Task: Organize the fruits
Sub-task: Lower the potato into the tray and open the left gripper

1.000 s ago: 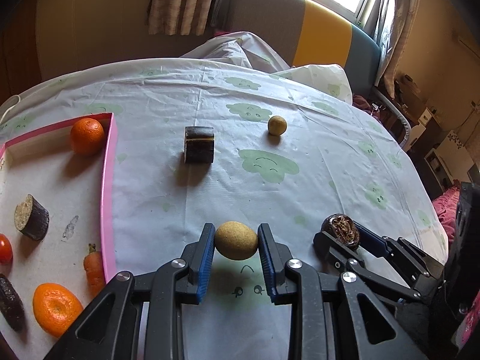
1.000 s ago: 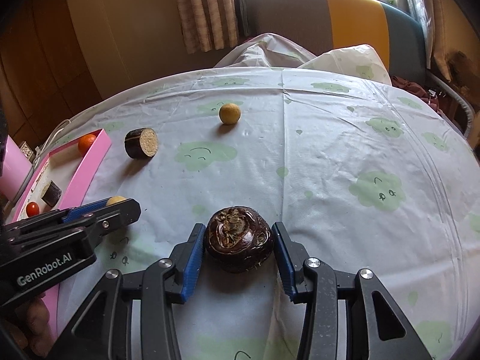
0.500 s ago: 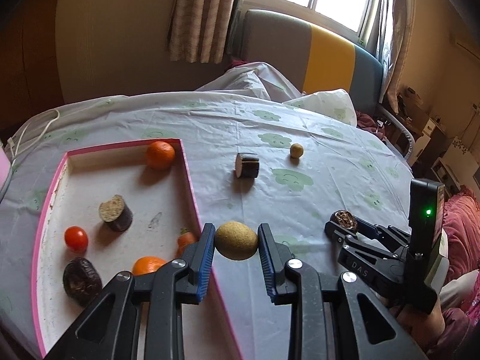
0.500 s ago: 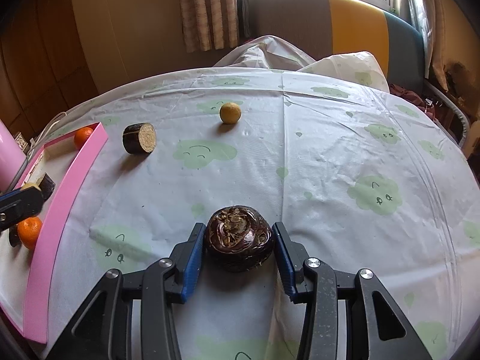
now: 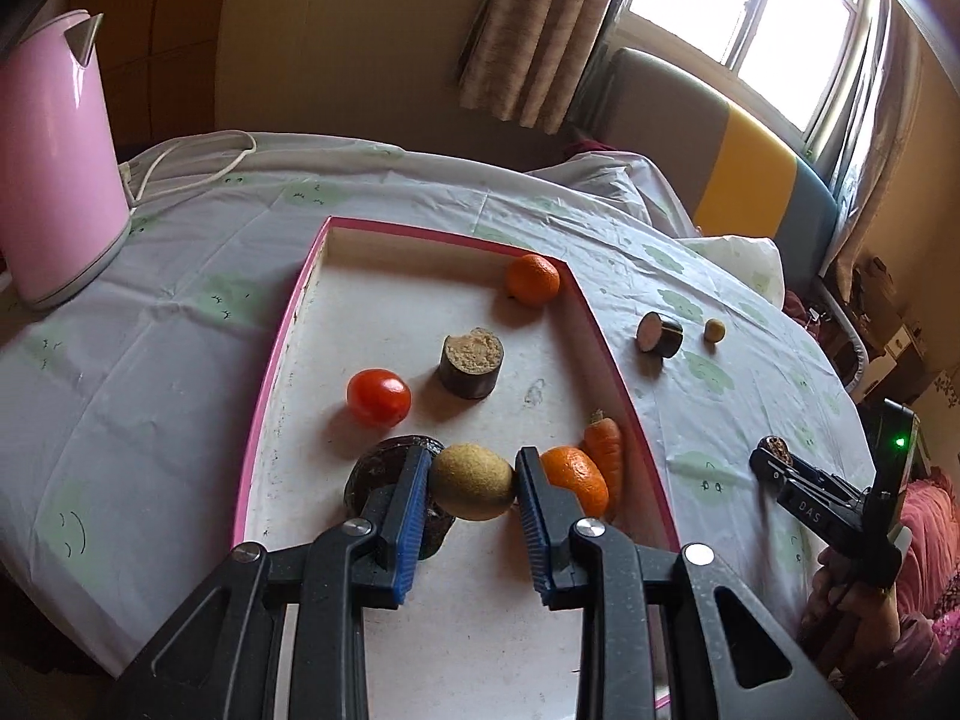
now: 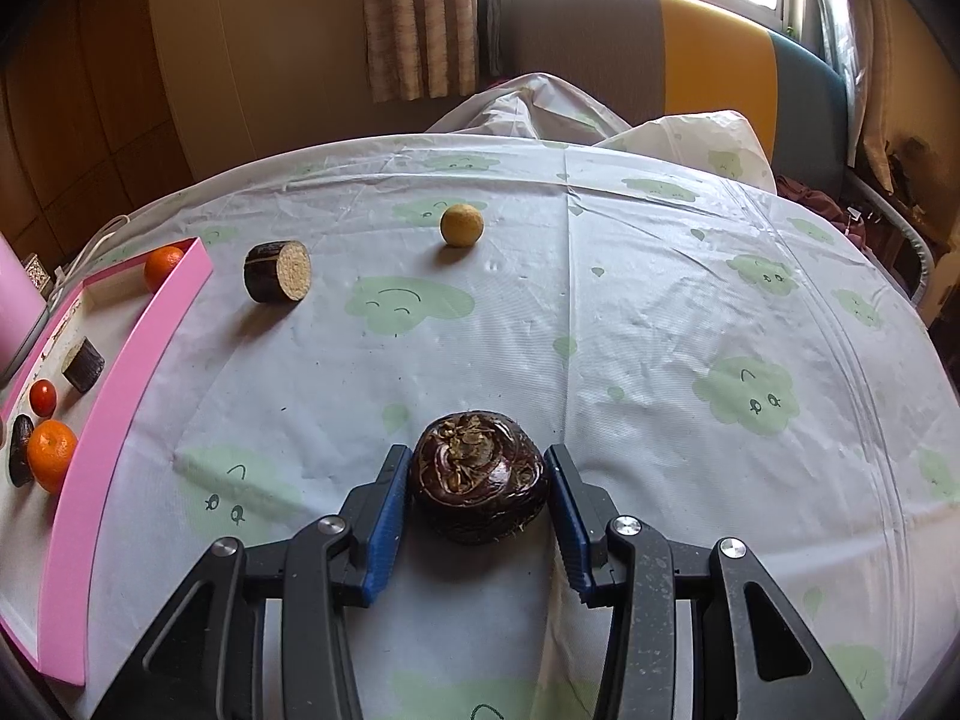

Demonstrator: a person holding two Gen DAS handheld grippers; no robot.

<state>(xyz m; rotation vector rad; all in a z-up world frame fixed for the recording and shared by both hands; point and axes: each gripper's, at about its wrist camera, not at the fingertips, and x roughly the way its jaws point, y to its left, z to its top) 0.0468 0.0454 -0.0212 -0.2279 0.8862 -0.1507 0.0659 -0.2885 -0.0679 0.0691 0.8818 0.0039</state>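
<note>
My left gripper (image 5: 473,483) is shut on a yellow-brown round fruit (image 5: 473,481) and holds it over the near part of the pink-rimmed tray (image 5: 282,336). In the tray lie a tomato (image 5: 378,396), two oranges (image 5: 532,280) (image 5: 573,477), a carrot (image 5: 605,441), a dark cut cylinder (image 5: 471,362) and a dark round fruit (image 5: 375,474) partly behind the left finger. My right gripper (image 6: 478,495) is shut on a dark purple-brown round fruit (image 6: 478,483) on the tablecloth. A second dark cylinder (image 6: 277,271) and a small yellow fruit (image 6: 461,225) lie farther off on the cloth.
A pink kettle (image 5: 51,156) with a white cord (image 5: 198,159) stands left of the tray. The table wears a white cloth with green cloud prints (image 6: 744,396). A sofa (image 6: 660,54) and curtains (image 6: 420,12) are behind. A person's hand (image 5: 852,606) holds the right gripper.
My left gripper has carried the yellow-brown fruit leftward from above the cloth to above the tray. The right gripper with its dark fruit has stayed in place.
</note>
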